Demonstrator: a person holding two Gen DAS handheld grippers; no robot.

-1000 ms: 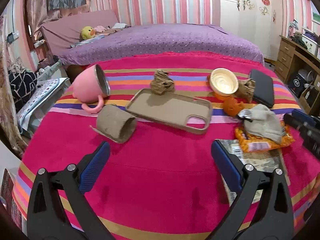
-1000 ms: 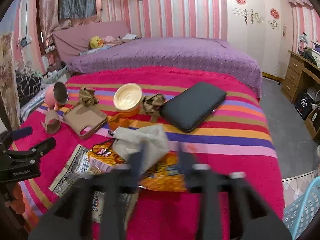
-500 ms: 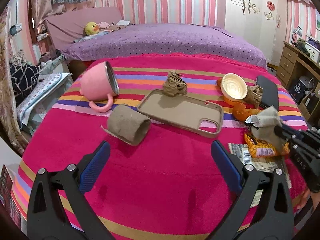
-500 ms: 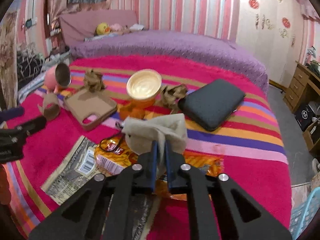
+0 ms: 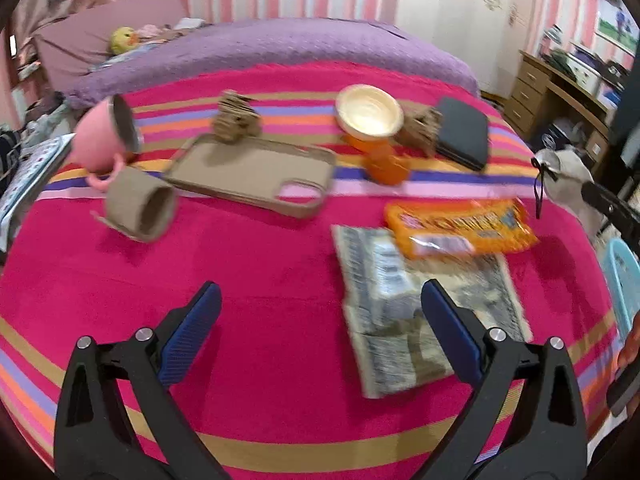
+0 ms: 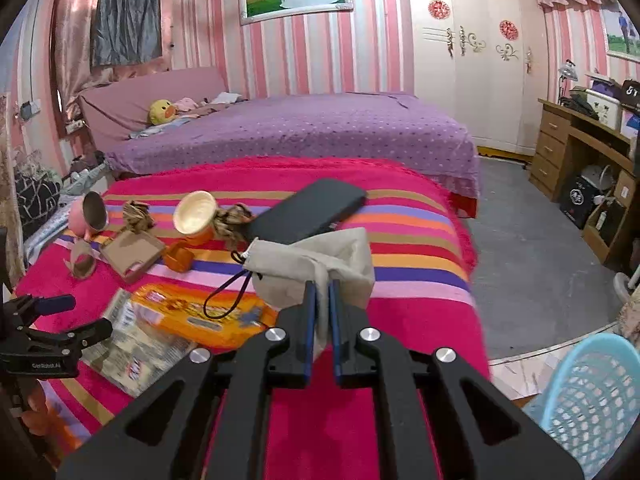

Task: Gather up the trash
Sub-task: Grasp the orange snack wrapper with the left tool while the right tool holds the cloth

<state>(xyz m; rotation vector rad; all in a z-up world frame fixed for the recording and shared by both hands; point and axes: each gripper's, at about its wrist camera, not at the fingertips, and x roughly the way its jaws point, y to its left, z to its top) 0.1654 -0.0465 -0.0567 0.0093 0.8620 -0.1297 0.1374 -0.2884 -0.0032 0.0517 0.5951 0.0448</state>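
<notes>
My right gripper [image 6: 321, 286] is shut on a grey drawstring pouch [image 6: 308, 264] and holds it lifted above the striped red blanket [image 6: 400, 248]; the pouch also shows at the right edge of the left wrist view [image 5: 566, 176]. My left gripper [image 5: 320, 304] is open and empty above the blanket, near a flattened printed wrapper [image 5: 404, 292]. An orange snack packet [image 5: 460, 228] lies just beyond it. A cardboard tube [image 5: 140, 210], two crumpled brown papers [image 5: 236, 122] [image 5: 420, 130] and an orange piece [image 5: 386, 168] lie farther back.
A pink mug [image 5: 102, 136], a tan phone case [image 5: 256, 174], a cream bowl [image 5: 368, 114] and a dark wallet [image 5: 464, 132] sit on the blanket. A light blue mesh basket [image 6: 580, 404] stands on the floor at lower right. A purple bed [image 6: 300, 132] lies behind, a wooden desk [image 6: 580, 156] at right.
My right gripper closed on the grey pouch and lifted it off the orange packet, swinging right toward the basket. My left gripper shifted right, toward the wrapper.
</notes>
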